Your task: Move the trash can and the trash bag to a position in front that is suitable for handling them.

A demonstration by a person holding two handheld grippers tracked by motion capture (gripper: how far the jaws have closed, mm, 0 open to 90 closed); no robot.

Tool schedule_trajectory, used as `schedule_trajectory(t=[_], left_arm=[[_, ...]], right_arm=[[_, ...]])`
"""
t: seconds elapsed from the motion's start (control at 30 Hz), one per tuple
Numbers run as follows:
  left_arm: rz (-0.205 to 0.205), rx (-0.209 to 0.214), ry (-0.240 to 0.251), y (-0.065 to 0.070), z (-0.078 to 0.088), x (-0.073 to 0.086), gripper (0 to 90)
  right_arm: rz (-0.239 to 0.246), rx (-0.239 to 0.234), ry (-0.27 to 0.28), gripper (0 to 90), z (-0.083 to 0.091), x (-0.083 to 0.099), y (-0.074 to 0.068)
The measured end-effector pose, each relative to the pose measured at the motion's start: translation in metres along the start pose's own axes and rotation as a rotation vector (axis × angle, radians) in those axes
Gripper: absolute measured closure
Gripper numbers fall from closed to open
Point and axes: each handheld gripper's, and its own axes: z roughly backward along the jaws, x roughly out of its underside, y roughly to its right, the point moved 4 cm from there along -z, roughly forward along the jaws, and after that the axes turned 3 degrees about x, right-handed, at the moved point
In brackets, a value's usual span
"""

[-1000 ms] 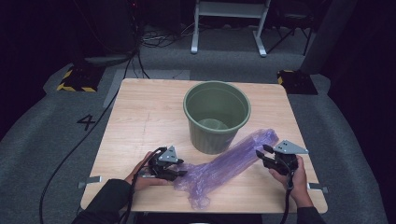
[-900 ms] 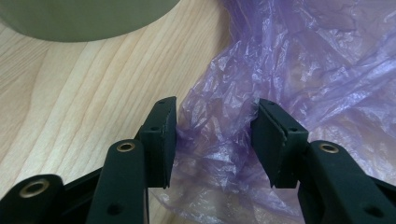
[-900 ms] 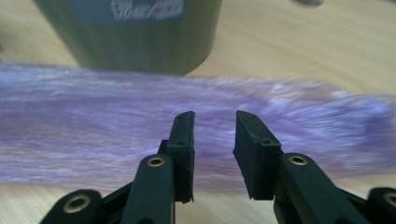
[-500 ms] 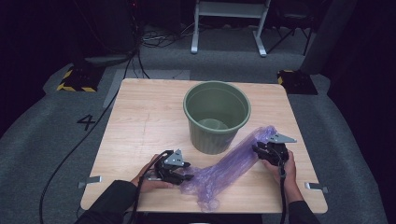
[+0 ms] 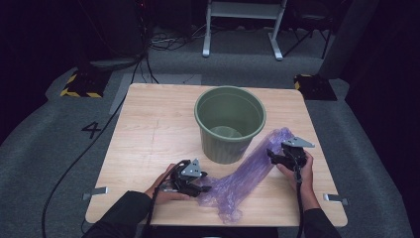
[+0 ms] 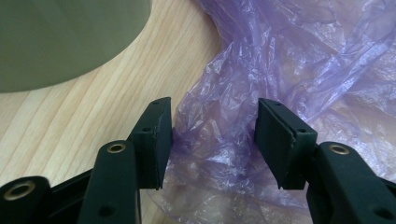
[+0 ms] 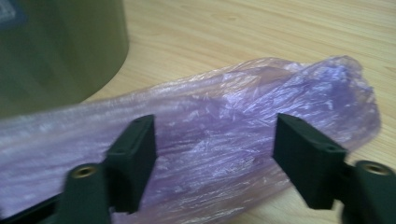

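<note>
A long crumpled purple plastic bag (image 5: 247, 171) lies on the wooden table (image 5: 153, 124), running from the front middle up to the right of a green bucket (image 5: 230, 124). My left gripper (image 5: 204, 188) is at the bag's near end. Its jaws (image 6: 215, 135) stand apart with bunched purple plastic (image 6: 289, 56) between them, not squeezed. My right gripper (image 5: 271, 153) is at the bag's far end beside the bucket. Its jaws (image 7: 215, 154) have just been opening and now straddle the bag (image 7: 224, 102) without pressing it.
The bucket stands upright at the table's middle, close to both grippers; its wall (image 6: 60, 37) (image 7: 51, 46) looms at the left of each gripper view. Bare wood lies left of and behind the bucket. Cables and a metal stand sit on the dark floor beyond.
The right gripper has sunk toward the table and spread its jaws, and the bag's far end has settled lower beside the bucket. The left gripper has edged right toward the bag's near end.
</note>
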Motion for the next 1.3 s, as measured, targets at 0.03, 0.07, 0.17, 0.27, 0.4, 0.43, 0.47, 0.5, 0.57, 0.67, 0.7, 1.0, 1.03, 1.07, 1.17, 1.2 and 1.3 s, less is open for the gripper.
schedule_trajectory(t=[0.03,0.07,0.17,0.27,0.4,0.43,0.47,0.5,0.57,0.67,0.7,1.0,1.03,1.07,1.17,1.2,1.3], left_arm=[[-0.002,0.001,0.002,0.0,-0.001,-0.001,46.5],[-0.006,0.002,-0.002,0.001,-0.002,-0.002,46.2],[-0.003,0.009,0.003,0.003,-0.006,-0.004,44.7],[-0.001,0.009,0.005,0.003,-0.008,-0.006,43.2],[-0.011,-0.005,-0.005,0.004,-0.01,-0.008,39.5],[-0.018,-0.02,-0.015,0.003,-0.011,-0.008,36.6],[-0.016,-0.034,-0.02,0.003,-0.013,-0.009,32.7],[-0.007,-0.039,-0.031,0.002,-0.013,-0.009,27.6],[0.015,-0.041,-0.022,0.001,-0.015,-0.011,22.7],[0.011,-0.051,-0.038,0.0,-0.016,-0.011,19.1],[0.008,-0.051,-0.039,-0.001,-0.016,-0.012,18.9],[-0.044,-0.134,-0.01,0.001,0.0,-0.018,16.6],[-0.041,-0.137,0.011,0.002,0.006,-0.02,16.6],[-0.044,-0.132,0.025,0.001,0.013,-0.022,16.6],[-0.029,-0.149,0.077,0.0,0.032,-0.023,16.5],[-0.017,-0.149,0.089,-0.001,0.038,-0.022,16.4],[0.002,-0.155,0.1,-0.004,0.054,-0.014,16.4]], right_arm=[[-0.019,0.007,0.005,27.8,0.003,-0.002,0.001],[-0.036,0.017,0.011,26.4,0.006,-0.003,0.001],[-0.055,0.04,-0.005,18.7,0.01,-0.003,0.004],[-0.107,0.03,-0.041,15.4,0.003,0.002,0.008],[-0.151,0.017,-0.098,18.2,-0.012,0.007,0.013],[-0.164,0.016,-0.096,23.1,-0.015,0.007,0.014],[-0.177,-0.002,-0.091,27.6,-0.017,0.006,0.015],[-0.188,-0.016,-0.083,30.3,-0.019,0.006,0.016],[-0.198,-0.001,-0.071,41.8,-0.022,0.006,0.02],[-0.185,-0.004,-0.056,51.3,-0.023,0.006,0.022],[-0.186,-0.009,-0.051,56.0,-0.023,0.006,0.023],[-0.156,-0.031,-0.043,79.9,-0.024,0.006,0.025],[-0.154,-0.024,-0.042,81.2,-0.023,0.007,0.026],[-0.147,-0.022,-0.038,81.9,-0.023,0.007,0.027],[-0.134,-0.003,-0.017,84.2,-0.019,0.006,0.03],[-0.129,-0.002,-0.008,84.3,-0.018,0.006,0.031],[-0.124,0.004,0.016,85.7,-0.013,0.005,0.035]])
